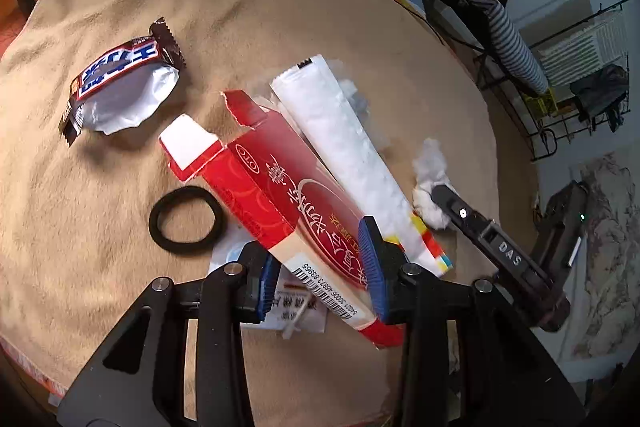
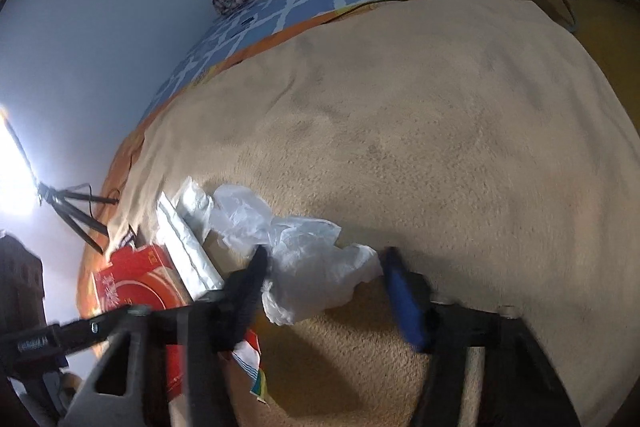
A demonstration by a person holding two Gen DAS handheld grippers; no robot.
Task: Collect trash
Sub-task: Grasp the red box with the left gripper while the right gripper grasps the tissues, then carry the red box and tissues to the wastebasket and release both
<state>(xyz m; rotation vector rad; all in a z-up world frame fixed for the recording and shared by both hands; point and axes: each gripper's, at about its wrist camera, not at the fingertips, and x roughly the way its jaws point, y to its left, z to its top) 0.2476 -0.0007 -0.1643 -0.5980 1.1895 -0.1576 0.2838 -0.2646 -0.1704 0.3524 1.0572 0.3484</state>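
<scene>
In the left wrist view my left gripper (image 1: 320, 267) is shut on a torn red cardboard box (image 1: 288, 195), gripping its near end over the tan blanket (image 1: 200, 7). A long white wrapper (image 1: 344, 143) lies along the box's right side. A chocolate bar wrapper (image 1: 120, 83) lies far left, a black ring (image 1: 186, 219) beside the box. My right gripper (image 2: 324, 287) is open around a crumpled white tissue (image 2: 316, 267); it also shows in the left wrist view (image 1: 430, 187), with one finger (image 1: 456, 207) touching it. The red box (image 2: 136, 287) shows at left in the right wrist view.
White paper slips (image 1: 296, 311) lie under the box. The blanket's right edge drops to the floor, where a black rack (image 1: 560, 99) and striped cushion (image 1: 516, 43) stand. A tripod (image 2: 72, 207) and a blue patterned sheet (image 2: 280, 11) lie beyond the blanket.
</scene>
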